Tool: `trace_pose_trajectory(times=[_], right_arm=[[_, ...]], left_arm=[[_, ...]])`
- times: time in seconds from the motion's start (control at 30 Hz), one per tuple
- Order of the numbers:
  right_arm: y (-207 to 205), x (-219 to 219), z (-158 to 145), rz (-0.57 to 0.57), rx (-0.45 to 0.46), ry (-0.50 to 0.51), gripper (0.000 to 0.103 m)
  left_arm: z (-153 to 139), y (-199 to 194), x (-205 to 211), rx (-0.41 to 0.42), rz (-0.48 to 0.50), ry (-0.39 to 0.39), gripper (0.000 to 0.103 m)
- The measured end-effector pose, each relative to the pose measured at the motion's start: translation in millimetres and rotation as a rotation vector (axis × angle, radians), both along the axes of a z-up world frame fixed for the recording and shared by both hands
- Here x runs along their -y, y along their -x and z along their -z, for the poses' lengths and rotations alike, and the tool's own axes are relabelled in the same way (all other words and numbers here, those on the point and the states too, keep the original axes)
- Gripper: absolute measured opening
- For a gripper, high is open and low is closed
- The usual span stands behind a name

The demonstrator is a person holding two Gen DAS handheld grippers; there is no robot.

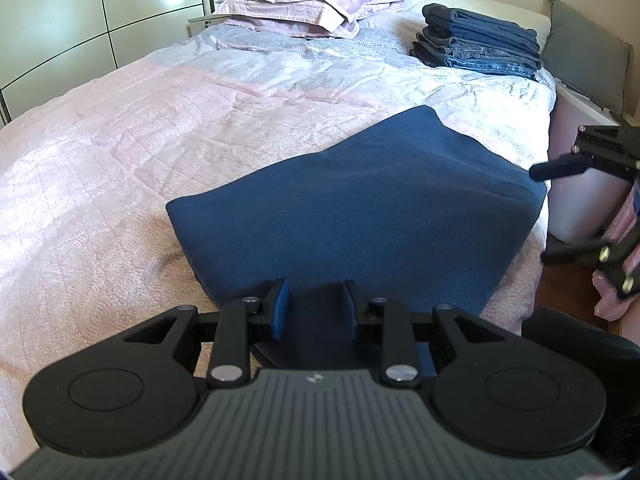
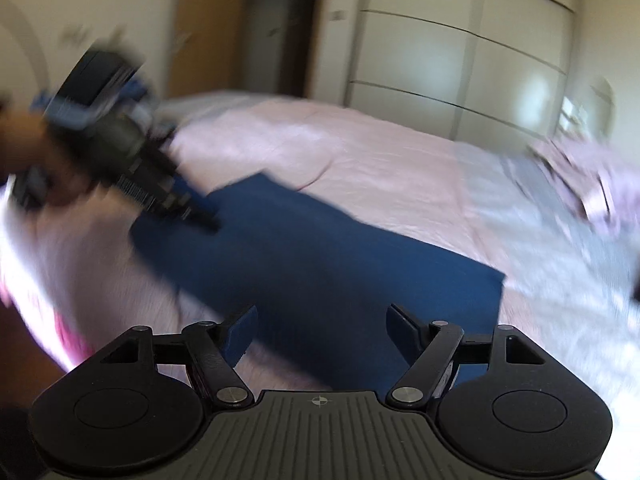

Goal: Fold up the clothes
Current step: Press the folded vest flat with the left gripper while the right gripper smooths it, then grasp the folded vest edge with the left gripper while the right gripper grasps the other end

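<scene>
Folded dark blue fleece garment [image 1: 360,208] lay on pale pink quilted bedspread [image 1: 140,152]. Left gripper [image 1: 316,308] pinched its near edge; right gripper [image 2: 322,334] spread wide, empty. No legible writing.

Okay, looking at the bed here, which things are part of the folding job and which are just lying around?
In the job:
- blue garment, its near edge in the left claw
- right claw, open, holding nothing
- stack of folded jeans

Lying about:
- pillows
- grey cushion
- bedspread
</scene>
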State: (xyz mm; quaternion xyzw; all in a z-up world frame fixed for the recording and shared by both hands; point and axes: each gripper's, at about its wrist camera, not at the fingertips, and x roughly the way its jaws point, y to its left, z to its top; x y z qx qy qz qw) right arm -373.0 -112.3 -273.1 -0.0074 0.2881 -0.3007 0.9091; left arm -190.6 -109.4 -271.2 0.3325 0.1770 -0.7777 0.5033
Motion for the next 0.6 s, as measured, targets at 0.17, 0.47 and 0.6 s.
trace_pose_trajectory(times=[0.17,0.47,0.6], right_arm=[[-24,-12,18,-0.088,-0.15,0.115,0.074],[-50,12,47,-0.141,-0.331,0.201,0.056],[-45,20,39,-0.141,-0.293,0.166,0.043]], left_arm=[[1,-1,-1,-0.004,0.003,0.007,0.026],[-9,15,-28,0.164,0.087,0.169,0.042],[-26,20,-56,0.21,0.164,0.265,0.065]])
